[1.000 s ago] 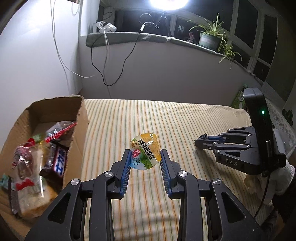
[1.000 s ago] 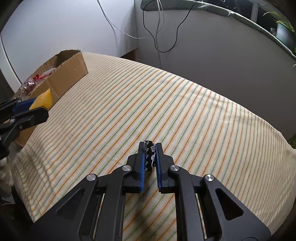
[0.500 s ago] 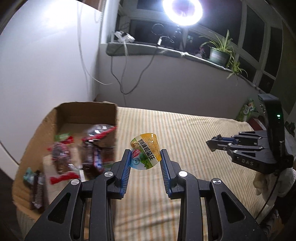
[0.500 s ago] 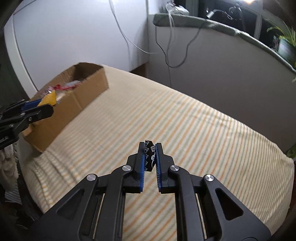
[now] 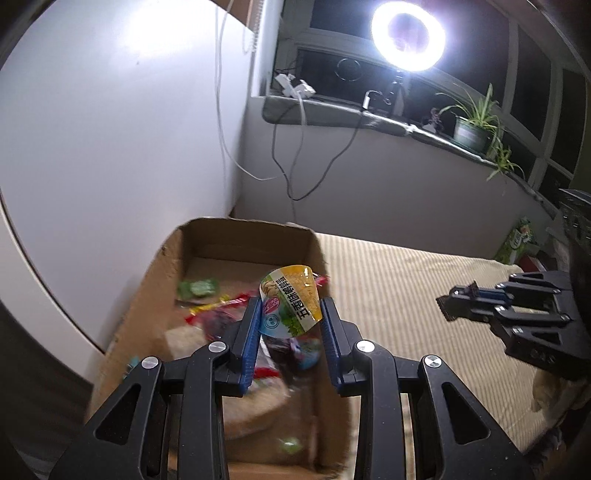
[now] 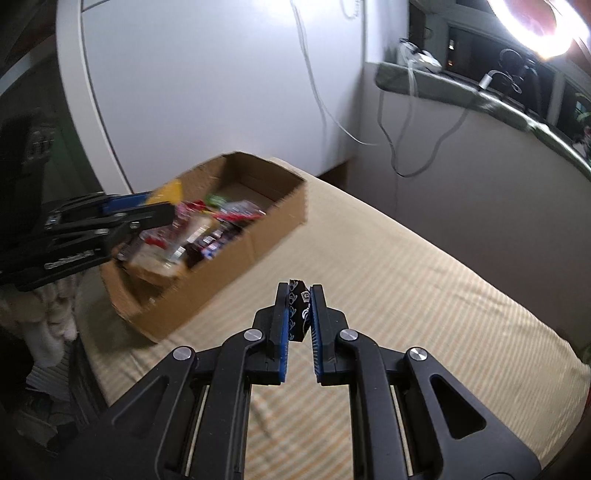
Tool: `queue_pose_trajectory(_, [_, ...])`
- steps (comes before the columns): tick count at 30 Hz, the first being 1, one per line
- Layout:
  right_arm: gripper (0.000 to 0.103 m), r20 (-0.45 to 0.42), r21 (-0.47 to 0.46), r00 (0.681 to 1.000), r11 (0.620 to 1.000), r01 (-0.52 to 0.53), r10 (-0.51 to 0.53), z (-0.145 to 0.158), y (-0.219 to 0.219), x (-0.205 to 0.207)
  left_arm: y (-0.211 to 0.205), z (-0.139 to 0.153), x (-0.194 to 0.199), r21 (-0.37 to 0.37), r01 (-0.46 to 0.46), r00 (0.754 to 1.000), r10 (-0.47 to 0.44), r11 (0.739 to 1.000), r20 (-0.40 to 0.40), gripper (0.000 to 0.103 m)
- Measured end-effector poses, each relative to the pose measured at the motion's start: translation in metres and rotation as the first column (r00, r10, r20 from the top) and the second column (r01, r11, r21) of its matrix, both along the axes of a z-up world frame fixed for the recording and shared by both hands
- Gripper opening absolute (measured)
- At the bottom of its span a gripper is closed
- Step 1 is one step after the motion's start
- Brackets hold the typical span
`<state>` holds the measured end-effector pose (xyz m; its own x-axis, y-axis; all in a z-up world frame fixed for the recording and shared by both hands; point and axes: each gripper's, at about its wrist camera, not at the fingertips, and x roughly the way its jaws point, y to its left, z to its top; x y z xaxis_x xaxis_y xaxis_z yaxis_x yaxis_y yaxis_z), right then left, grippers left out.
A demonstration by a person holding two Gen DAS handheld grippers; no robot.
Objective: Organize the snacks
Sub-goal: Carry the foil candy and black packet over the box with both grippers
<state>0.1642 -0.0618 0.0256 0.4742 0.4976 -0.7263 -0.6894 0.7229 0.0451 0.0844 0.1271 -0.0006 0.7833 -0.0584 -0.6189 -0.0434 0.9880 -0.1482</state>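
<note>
Striped bedding (image 5: 424,288) under a white wall (image 5: 110,129), with a ring light (image 5: 408,35) glaring at 1 o'clock.

An open cardboard box (image 5: 236,236) sits at the bed's edge near the wall, holding a blurred jumble of wrapped snacks (image 6: 207,229) in red, green and dark wrappers. The left gripper (image 5: 290,321) hangs above the box, its blue-padded fingers clenched on a jelly cup (image 5: 291,302) with a yellow, green and white lid, held tilted over the packets. The right gripper (image 6: 299,314) is over bare bedding at 3 o'clock from the box, fingers pinched on a small dark wrapped candy (image 6: 298,306) with white printing. A potted plant (image 5: 474,125) stands on the window sill at 2 o'clock.
</note>
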Motion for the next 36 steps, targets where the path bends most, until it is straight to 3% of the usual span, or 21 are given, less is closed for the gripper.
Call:
queue_pose_trajectory(15, [0.01,-0.03,0.031,0.987,0.987,-0.158,0.159,-0.004,0.09,-0.018,0.039,-0.009,0.02,-0.018,-0.042,0.999,0.041,0.999,-0.027,0.03])
queue_pose_trajectory(36, [0.01,-0.08,0.043,0.966,0.969,-0.242,0.245,-0.021,0.123,-0.025,0.049,-0.011,0.036,-0.014,-0.06,0.997,0.059,0.998,-0.044,0.035])
